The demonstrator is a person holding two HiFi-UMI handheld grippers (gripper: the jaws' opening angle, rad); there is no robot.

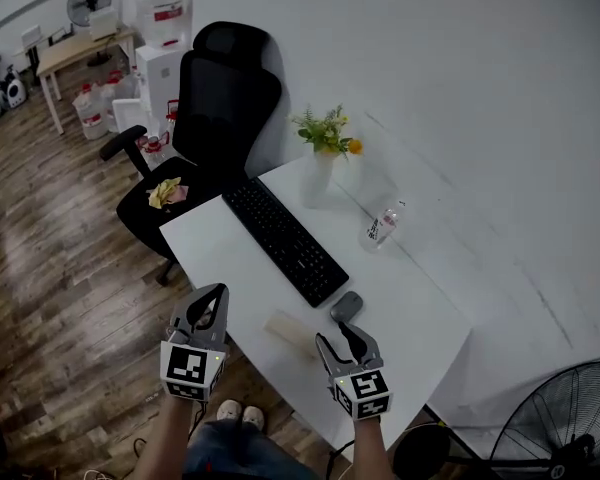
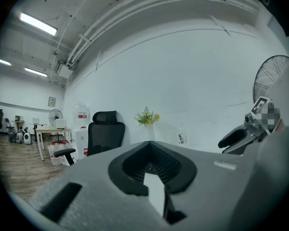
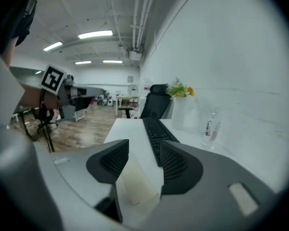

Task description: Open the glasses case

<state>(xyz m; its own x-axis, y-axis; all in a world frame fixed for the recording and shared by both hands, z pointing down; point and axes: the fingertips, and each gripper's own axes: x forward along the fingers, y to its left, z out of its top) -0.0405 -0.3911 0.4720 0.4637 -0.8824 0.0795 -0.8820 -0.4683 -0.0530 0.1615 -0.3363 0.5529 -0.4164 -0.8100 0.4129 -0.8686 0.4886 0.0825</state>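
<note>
Case lies by the spread right hand-held gripper, near the front edge

The case [image 1: 290, 332], a pale oblong, lies flat on the white surface [image 1: 410, 308] close to its front edge. The right hand-held gripper [image 1: 342, 340] hangs just beside the case's right end. Its jaws are spread with nothing pinched, and in its own view the case shows low between them; whether either jaw touches it cannot be told. The left hand-held gripper [image 1: 212, 303] is held off the surface's front-left edge, over the wood floor [image 1: 50, 268], left of the case and apart from it. Its jaws are pressed together on nothing.

A mouse [image 1: 346, 306] sits just beyond the right hand-held gripper, near the end of the keyboard [image 1: 285, 240], which runs aslant towards the far corner. A strip of bare surface separates the case from the keyboard. A vase [image 1: 317, 176] and a bottle [image 1: 384, 224] stand well apart from the case, near the wall. Right of the mouse the surface is bare out to its corner. A chair [image 1: 210, 118] stands at the far end
</note>
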